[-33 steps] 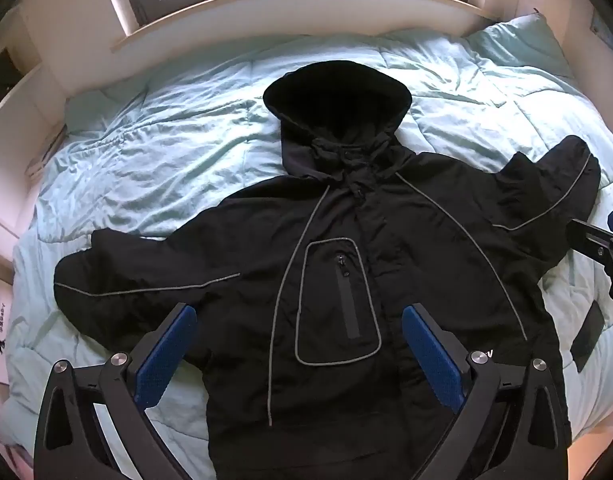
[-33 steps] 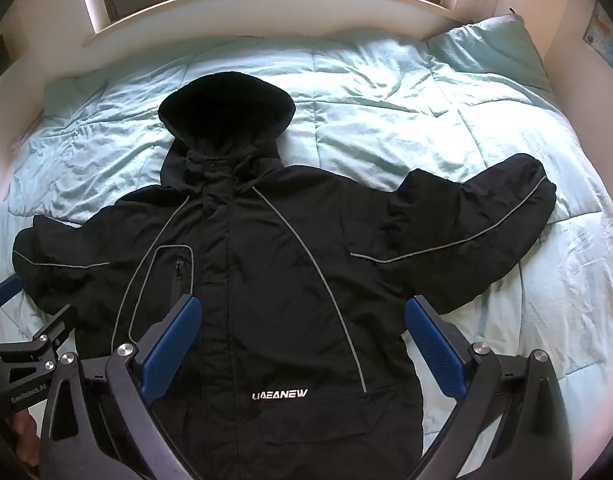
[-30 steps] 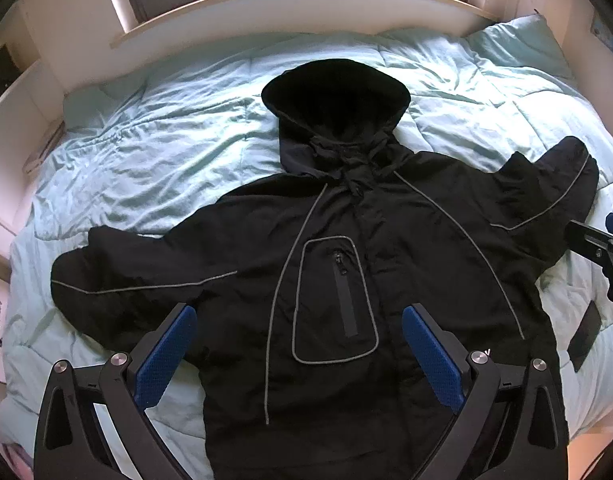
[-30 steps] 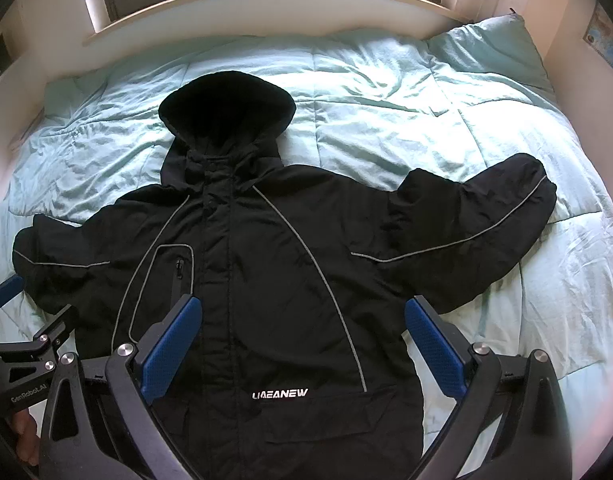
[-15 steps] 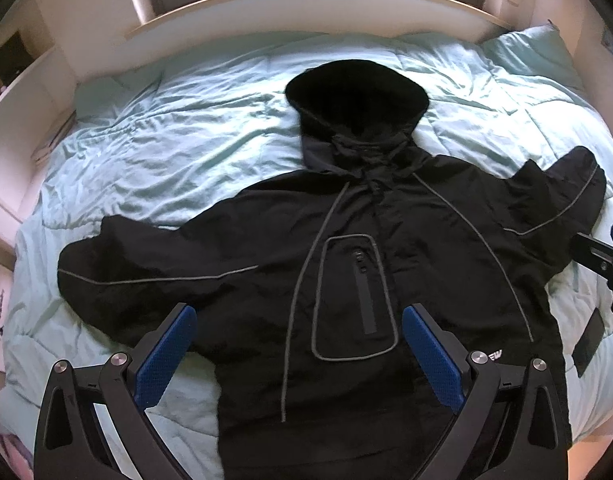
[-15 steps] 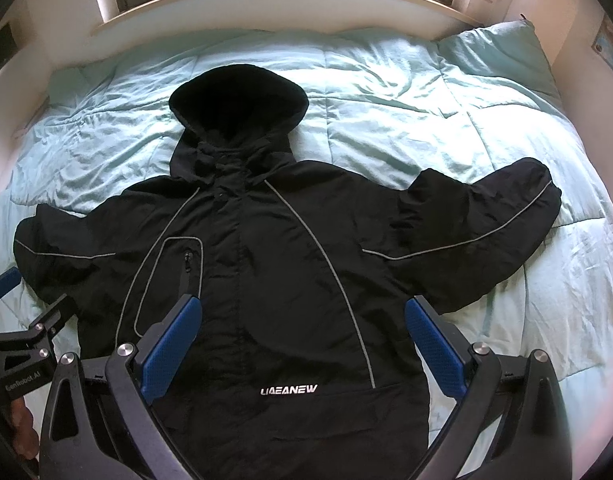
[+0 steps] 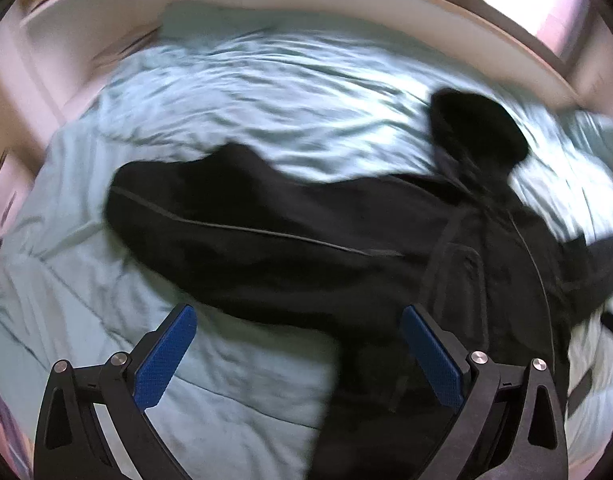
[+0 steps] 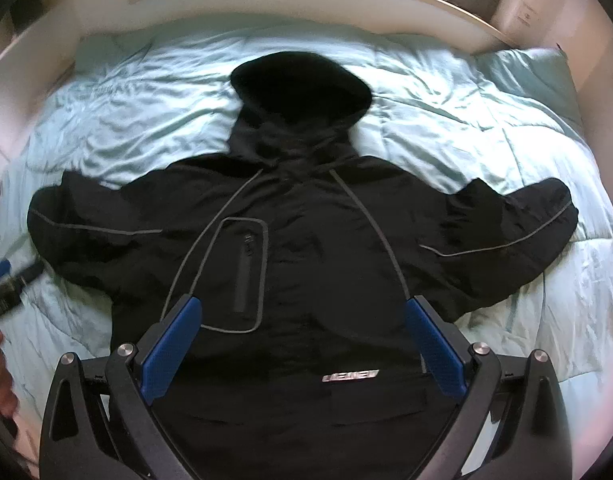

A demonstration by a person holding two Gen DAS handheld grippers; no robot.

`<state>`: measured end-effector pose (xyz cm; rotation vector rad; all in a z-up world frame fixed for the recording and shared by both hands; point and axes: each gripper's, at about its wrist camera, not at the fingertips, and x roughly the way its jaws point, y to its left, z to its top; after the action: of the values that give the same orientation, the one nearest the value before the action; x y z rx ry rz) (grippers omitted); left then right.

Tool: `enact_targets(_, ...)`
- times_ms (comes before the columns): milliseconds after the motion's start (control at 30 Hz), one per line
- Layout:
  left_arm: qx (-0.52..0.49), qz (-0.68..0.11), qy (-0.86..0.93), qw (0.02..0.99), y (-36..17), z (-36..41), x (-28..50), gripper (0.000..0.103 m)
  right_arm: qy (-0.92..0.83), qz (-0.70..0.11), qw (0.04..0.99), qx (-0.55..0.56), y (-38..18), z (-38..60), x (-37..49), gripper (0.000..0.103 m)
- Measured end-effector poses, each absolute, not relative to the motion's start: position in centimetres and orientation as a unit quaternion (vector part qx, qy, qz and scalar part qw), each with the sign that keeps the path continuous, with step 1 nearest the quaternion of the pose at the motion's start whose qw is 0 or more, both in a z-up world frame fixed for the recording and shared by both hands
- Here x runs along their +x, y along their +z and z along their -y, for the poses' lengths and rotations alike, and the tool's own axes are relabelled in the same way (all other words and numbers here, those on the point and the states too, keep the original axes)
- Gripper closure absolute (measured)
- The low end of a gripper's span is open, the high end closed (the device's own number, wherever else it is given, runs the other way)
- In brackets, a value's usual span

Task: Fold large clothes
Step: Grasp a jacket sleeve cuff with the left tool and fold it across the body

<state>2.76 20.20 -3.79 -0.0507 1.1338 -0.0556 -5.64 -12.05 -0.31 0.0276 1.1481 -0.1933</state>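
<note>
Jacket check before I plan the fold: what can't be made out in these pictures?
- Jacket hem: right wrist view, cut off by the bottom edge and the right gripper.
- Chest lettering: right wrist view, too blurred to read.
- Far sleeve: left wrist view, smeared by motion blur near the edge.

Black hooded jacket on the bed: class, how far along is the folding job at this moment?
Done: the black hooded jacket lies spread face up on the pale green duvet, both sleeves out. In hand: nothing; the left gripper and right gripper are open and hold no fabric, the left one facing the jacket's left sleeve. Left: every fold, since no sleeve, hood or hem is turned in.
</note>
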Motion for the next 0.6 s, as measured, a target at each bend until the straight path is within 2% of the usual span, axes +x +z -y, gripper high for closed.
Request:
enact_targets(200, -0.129, -0.496, 0.021, 0.858, -5.3, -34.3, 7.1, 0.001, -0.079, -0.560, 0.824, -0.013, -1.9, 6.3, -3.8, 0.001)
enact_targets(367, -0.223, -0.474, 0.025, 0.851, -9.9, -44.7, 12.3, 0.001, -0.065, -0.584, 0.808, -0.044, -4.2, 2.1, -1.9, 0.001)
enact_targets(600, -0.282, -0.508, 0.026, 0.813, -17.9, -49.0, 17.7, 0.001, -0.048, -0.606, 0.789, -0.091, -5.8, -2.0, 0.3, 0.001)
